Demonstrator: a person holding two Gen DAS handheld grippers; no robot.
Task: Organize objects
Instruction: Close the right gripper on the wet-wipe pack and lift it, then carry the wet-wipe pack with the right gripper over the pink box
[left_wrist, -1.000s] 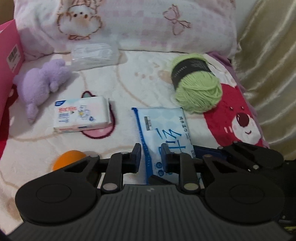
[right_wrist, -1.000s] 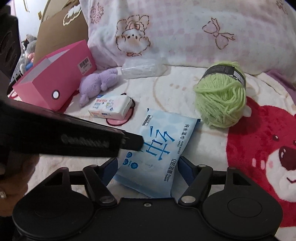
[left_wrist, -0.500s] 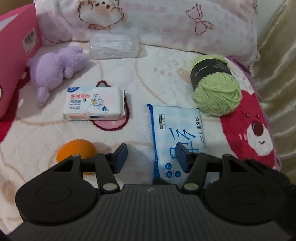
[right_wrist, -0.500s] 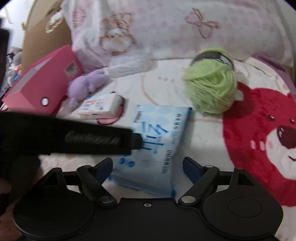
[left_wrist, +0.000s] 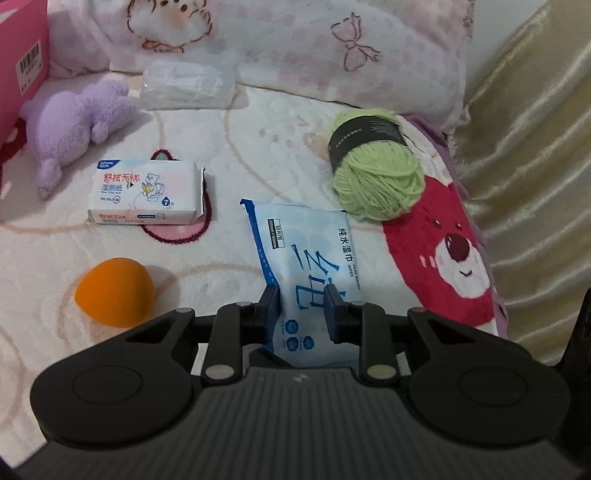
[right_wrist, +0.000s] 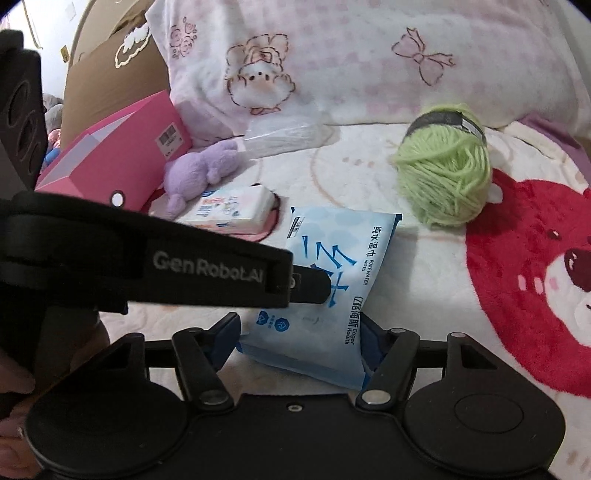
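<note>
We see the left claw (left_wrist: 301, 312) clenched on the blue wet-wipes pack (left_wrist: 310, 258), its two pads pinching a narrow strip of the pack's near end, and in the right wrist view its dark finger lies across the pack's printed face. The right claw (right_wrist: 301, 339) sits around the same pack's near edge; its jaws have just been closing, the right pad seems to touch the pack's corner, yet the left pad stands a little clear, so we read it as released, though the pack hides part of the contact. The pack lies flat on the bed blanket (left_wrist: 236, 155), beside the red bear print (left_wrist: 443, 254). Just beyond its far corner rests a green yarn ball (left_wrist: 376, 173) with a dark paper band. To the left lie a small white tissue packet (left_wrist: 147, 194) and, nearer, an orange egg-shaped sponge (left_wrist: 114, 291). Farther out we find a purple plush toy (left_wrist: 74, 133), a clear plastic bag (left_wrist: 188, 86) against the pink pillow (left_wrist: 332, 48), and a pink box (right_wrist: 122, 162) at the left edge. A hand (right_wrist: 14, 406) shows at the lower left of the right wrist view.
</note>
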